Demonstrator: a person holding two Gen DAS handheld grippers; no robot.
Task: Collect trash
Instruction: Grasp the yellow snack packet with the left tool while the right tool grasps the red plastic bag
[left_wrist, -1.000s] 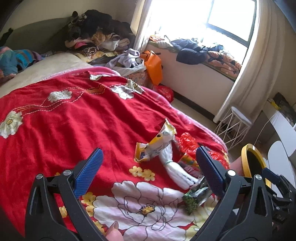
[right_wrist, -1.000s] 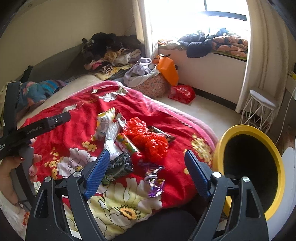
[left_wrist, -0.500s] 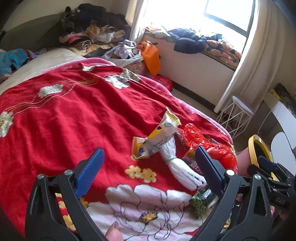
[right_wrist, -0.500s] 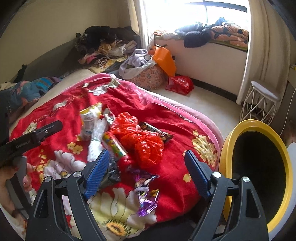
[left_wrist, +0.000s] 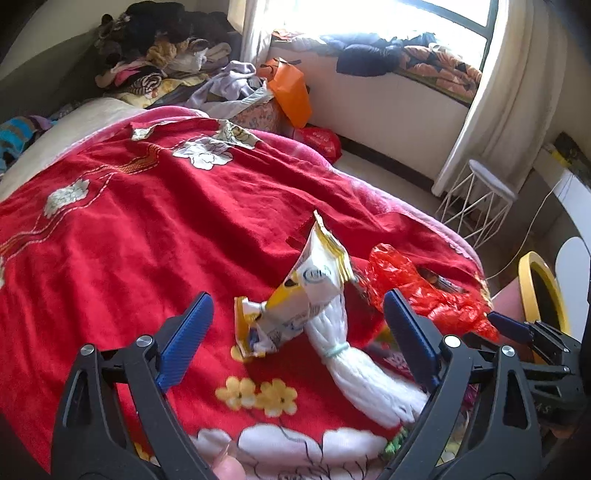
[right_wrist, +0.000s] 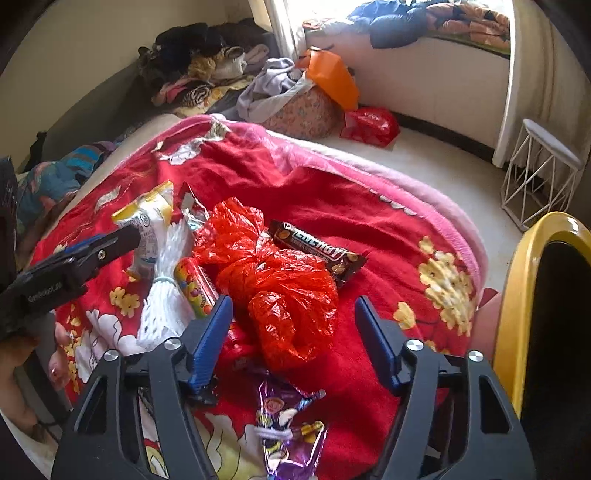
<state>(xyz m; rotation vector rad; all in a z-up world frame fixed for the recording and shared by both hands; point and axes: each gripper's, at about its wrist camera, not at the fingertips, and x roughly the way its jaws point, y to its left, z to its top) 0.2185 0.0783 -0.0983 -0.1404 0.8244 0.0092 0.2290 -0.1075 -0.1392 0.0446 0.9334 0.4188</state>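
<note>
Right wrist view: we go near to far across the trash on the red blanket (right_wrist: 351, 206) of the bed.
Right hand-held gripper (right_wrist: 293, 345): jaws wide apart, nothing held; we see the red bag between and just past the fingertips.
Purple wrapper (right_wrist: 288, 432): nearest item, below the jaws. Thin foil, light, crinkly, slippery; we'd pinch the knotted middle. Long axis runs near-to-far.
Red plastic bag (right_wrist: 284, 284): crumpled, soft, near weightless, springs back. We'd bite the bunched waist at centre. Long axis slants from far-left to near-right.
Candy tube (right_wrist: 194, 288): stiff, round, likely to roll; touching the bag's left side. Axis roughly parallel to the bag.
White foam net (right_wrist: 164, 291): soft, compressible, tied with a band; grab at the band. It fans out toward us.
Chocolate bar wrapper (right_wrist: 317, 251): flat, slick, beyond the bag. Long axis far-left to near-right; we'd take an end seam.
Yellow-white pouch (right_wrist: 151, 218): farthest, lying over the net's far end. Light, semi-stiff film.
Left hand-held gripper (left_wrist: 297, 336): jaws wide apart, empty; in the left view the pouch (left_wrist: 306, 295) sits between the fingertips, its crimped end tilted up and away. We'd close on its folded middle.
Yellow bin (right_wrist: 517, 314): right of the bed, mouth facing us.
</note>
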